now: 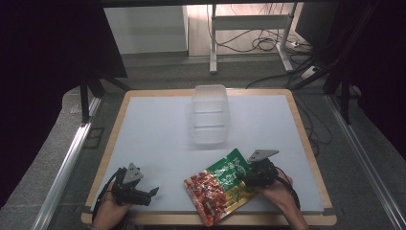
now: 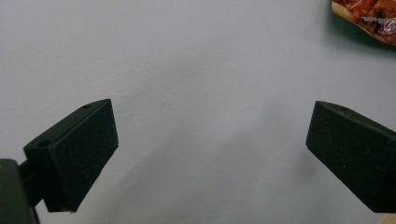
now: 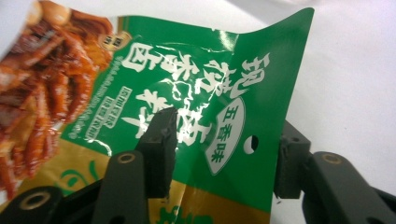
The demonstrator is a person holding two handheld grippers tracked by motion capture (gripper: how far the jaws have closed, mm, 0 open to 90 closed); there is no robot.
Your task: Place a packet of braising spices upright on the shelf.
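Green and red snack packet [image 1: 221, 189] lies at the counter's near edge, right of centre, its green end lifted into the right claw [image 1: 242, 178]. In the right gripper view the packet [image 3: 196, 107] sits between the jaws, one jaw over its front, the other behind its edge; whether they pinch it tight I cannot tell. Left claw [image 1: 152, 194] rests released near the front left, jaws wide apart over bare counter [image 2: 196, 70], packet corner [image 2: 369, 18] cut off at the frame's top right. Clear plastic container [image 1: 209, 114] stands at the far centre, blurry. White-topped counter [image 1: 158, 129] with wood rim; cables [image 1: 268, 43] lie on the floor beyond; dark sides.
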